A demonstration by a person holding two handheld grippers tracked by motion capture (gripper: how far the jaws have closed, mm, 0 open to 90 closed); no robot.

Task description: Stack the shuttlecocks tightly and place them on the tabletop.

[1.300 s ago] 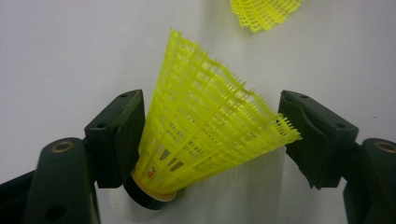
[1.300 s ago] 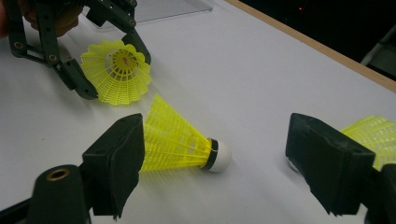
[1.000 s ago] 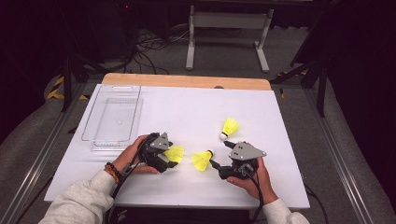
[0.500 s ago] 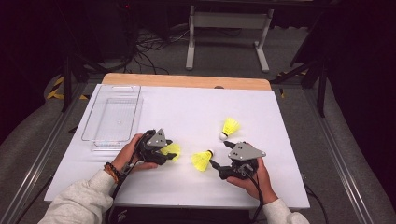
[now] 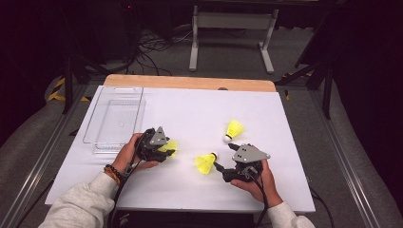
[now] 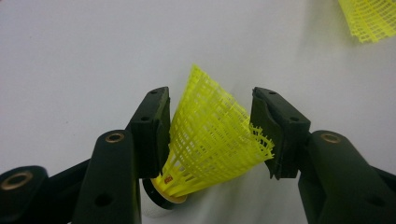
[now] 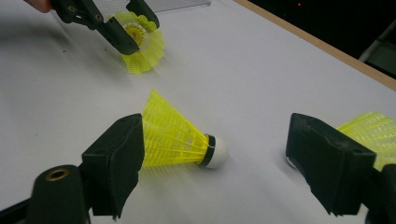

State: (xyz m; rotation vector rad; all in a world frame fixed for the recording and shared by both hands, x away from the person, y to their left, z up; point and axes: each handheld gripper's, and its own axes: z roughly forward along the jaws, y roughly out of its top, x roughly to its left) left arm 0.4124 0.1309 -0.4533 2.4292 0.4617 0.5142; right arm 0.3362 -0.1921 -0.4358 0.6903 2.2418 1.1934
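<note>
Now, from the high view, both hands work near the front edge of the white worktop [image 5: 190, 109]: the left gripper [image 5: 166, 148] has a yellow shuttlecock [image 5: 170, 146] between its jaws, which have just been closing, the right gripper [image 5: 219, 167] sits beside a second shuttlecock [image 5: 205, 163], and a third shuttlecock [image 5: 234, 129] lies nearer the middle, towards the right edge. A clear plastic tray [image 5: 91, 128] waits along the left edge. Over to the left gripper view: the pads press both sides of the yellow mesh skirt, narrowed on it, cork end low against the worktop. To do this well, I'd say squeeze just enough to carry, since that skirt will crumple, and lift straight up before swinging towards the tray. There's a small red mark near the cork band, too small to read. On to the right gripper view: the jaws stand wide, one pad touching the second shuttlecock's skirt, the other well apart from its white cork, so nothing is gripped. No brand or writing can be read.
</note>
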